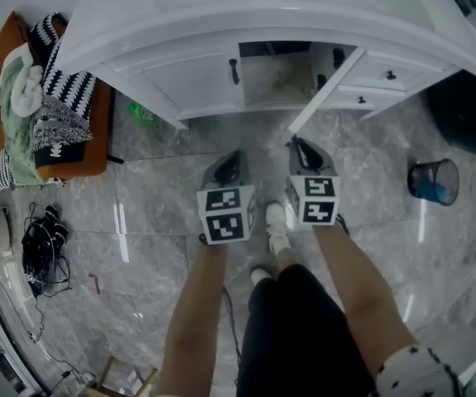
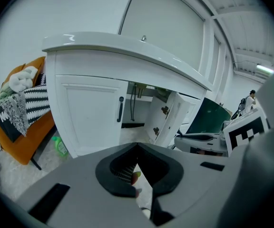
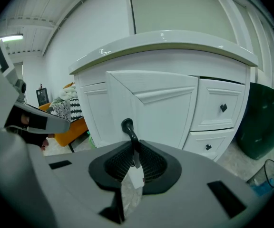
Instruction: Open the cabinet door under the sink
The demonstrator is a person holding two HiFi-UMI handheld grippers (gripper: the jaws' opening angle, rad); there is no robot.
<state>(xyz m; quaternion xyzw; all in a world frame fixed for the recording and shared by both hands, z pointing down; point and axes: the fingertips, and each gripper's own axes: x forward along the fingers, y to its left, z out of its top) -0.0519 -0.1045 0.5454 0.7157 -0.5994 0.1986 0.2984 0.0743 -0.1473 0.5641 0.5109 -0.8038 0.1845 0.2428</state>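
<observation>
The white cabinet [image 1: 180,77] under the sink has two doors. Its left door [image 2: 89,113] is closed, with a black handle [image 1: 235,71] near its inner edge. The right door [image 1: 325,89] stands swung out towards me, and the dim inside with pipes [image 2: 133,99] shows between the doors. My right gripper [image 3: 135,146] is shut on the open door's black handle [image 3: 127,126], at the door's outer edge [image 1: 300,149]. My left gripper [image 1: 234,157] hangs shut and holds nothing, over the floor in front of the left door and apart from it.
An orange bench [image 1: 89,139] piled with clothes stands at the left, a green bottle [image 1: 141,112] on the floor beside it. Two small drawers [image 1: 378,85] sit right of the open door. A dark mesh bin [image 1: 434,180] and a black tub [image 1: 469,110] stand at the right. Cables [image 1: 44,246] lie at the left.
</observation>
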